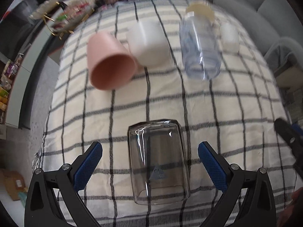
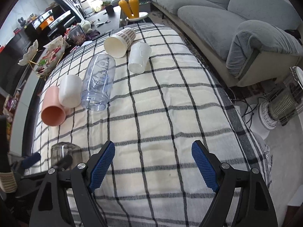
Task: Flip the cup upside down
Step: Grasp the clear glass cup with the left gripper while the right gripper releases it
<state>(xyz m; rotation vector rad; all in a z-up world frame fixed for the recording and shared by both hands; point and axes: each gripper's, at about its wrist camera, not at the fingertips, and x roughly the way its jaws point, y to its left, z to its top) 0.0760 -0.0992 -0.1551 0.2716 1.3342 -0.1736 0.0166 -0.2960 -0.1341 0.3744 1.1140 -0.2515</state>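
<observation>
A table covered by a cream cloth with dark checks [image 2: 170,113] carries six vessels. Near its front left corner a clear glass cup [image 1: 158,162] stands mouth down. Toward the left edge lie a pink cup [image 2: 53,109], a white cup [image 2: 69,90] and a clear blue-printed bottle [image 2: 98,83] side by side; near the far edge lie a checked paper cup [image 2: 119,42] and a white plastic cup [image 2: 139,57].

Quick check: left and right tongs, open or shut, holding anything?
Left tongs: open, either side of the upside-down clear glass cup, not gripping it.
Right tongs: open, holding nothing.
</observation>
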